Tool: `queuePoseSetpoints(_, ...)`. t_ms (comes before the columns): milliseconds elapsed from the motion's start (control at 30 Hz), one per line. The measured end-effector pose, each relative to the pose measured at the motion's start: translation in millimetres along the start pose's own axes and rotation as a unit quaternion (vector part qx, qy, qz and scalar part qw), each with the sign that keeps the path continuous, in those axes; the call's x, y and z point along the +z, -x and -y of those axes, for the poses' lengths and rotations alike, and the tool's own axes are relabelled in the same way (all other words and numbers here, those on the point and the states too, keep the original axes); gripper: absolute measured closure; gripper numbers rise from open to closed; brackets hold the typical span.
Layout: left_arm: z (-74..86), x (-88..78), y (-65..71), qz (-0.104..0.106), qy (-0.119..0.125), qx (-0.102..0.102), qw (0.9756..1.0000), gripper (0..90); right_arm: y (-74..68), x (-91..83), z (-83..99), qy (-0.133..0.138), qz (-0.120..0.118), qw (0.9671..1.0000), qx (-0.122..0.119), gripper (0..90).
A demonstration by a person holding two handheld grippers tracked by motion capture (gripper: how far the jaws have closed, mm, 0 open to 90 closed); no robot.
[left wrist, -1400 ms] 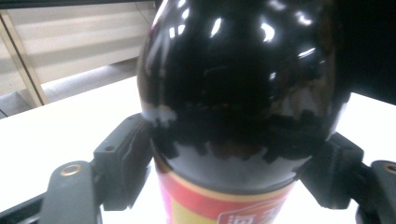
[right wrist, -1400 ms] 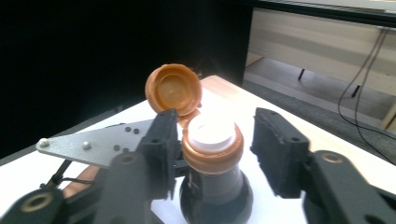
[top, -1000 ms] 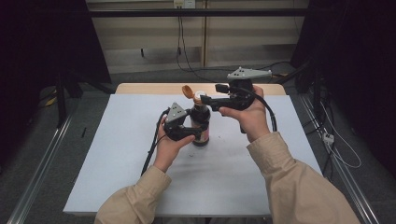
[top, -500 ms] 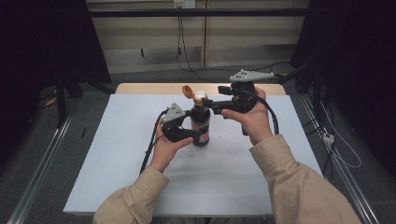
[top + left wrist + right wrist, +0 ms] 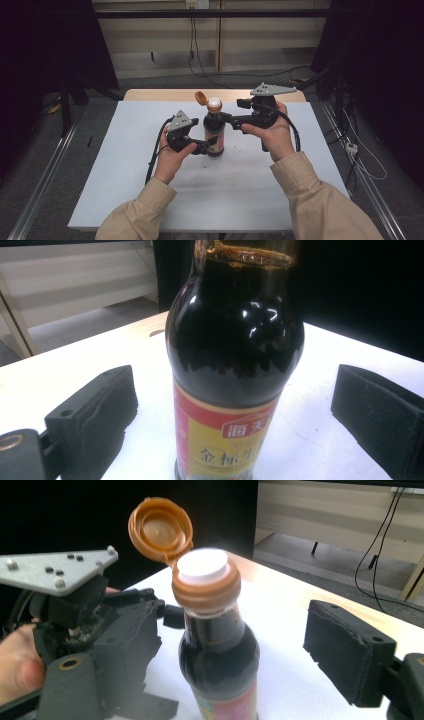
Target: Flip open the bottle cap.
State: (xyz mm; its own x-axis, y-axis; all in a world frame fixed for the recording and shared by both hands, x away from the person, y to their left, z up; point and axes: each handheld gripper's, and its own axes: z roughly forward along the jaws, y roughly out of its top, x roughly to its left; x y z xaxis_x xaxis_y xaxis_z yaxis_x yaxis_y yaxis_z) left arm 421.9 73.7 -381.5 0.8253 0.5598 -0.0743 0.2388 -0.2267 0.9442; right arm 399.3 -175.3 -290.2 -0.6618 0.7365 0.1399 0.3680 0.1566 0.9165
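I count one bottle [image 5: 215,131] of dark sauce, standing upright toward the far edge of the surface [image 5: 125,190], about midway between its left and right edges. It has one orange flip cap [image 5: 160,528], hinged open and tipped back behind the neck, and one white spout [image 5: 203,565] left bare on top. I have two tools. My left tool [image 5: 202,148] sits low at the bottle's body, near the label [image 5: 227,442]; its jaws have just been opening, and in the left gripper view they stand well apart on either side of the bottle with white surface showing between each pad and the glass, so it is released. My right tool [image 5: 226,120] is up at the neck from the right; its jaws have just been opening too, and in the right gripper view the far pad stands clear of the bottle while the near one lies close beside it, so it too is let go. The surface is a white sheet over a pale wooden top, whose wood shows along the far edge. Beyond it the room is dim: grey floor, black curtains at both sides, pale wall panels at the back with cables [image 5: 192,45] hanging down and running over the floor.
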Motion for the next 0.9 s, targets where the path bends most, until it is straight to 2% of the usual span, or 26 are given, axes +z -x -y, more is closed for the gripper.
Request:
queuePoseSetpoints(200,1.4,-6.2,0.5,0.009,-0.004,0.006,0.9999,4.1,-1.1,-3.4,8.8,0.001,0.001,1.0000,-0.008,19.0)
queuePoseSetpoints(333,4.2,-9.7,-0.2,0.008,-0.008,0.005,0.9999,4.0,-0.5,-7.0,15.7,0.002,-0.002,1.0000,-0.007,18.0)
queuePoseSetpoints(367,4.5,-11.2,-1.1,0.005,-0.010,0.010,0.9999,4.0,-0.3,-7.8,17.9,0.002,-0.003,1.0000,-0.008,17.8)
queuePoseSetpoints(500,6.4,-16.7,-0.8,0.015,-0.011,0.003,0.9998,4.1,0.3,-11.0,26.4,-0.002,-0.002,0.9999,-0.012,17.3)
queuePoseSetpoints(567,6.6,-20.1,-0.4,0.012,-0.011,0.009,0.9998,4.3,1.2,-13.2,31.5,-0.001,-0.002,0.9999,-0.012,17.3)
queuePoseSetpoints(767,6.9,-27.4,-2.2,0.012,-0.007,0.007,0.9999,4.2,1.8,-18.8,44.0,-0.002,0.003,0.9999,-0.015,17.3)
queuePoseSetpoints(833,7.0,-30.0,-2.2,0.010,-0.013,0.015,0.9997,4.2,1.6,-19.7,48.0,-0.005,0.002,0.9999,-0.014,17.3)
queuePoseSetpoints(900,7.5,-32.4,-1.5,0.016,-0.016,0.014,0.9996,4.2,1.5,-20.4,51.6,-0.007,0.001,0.9998,-0.016,17.3)
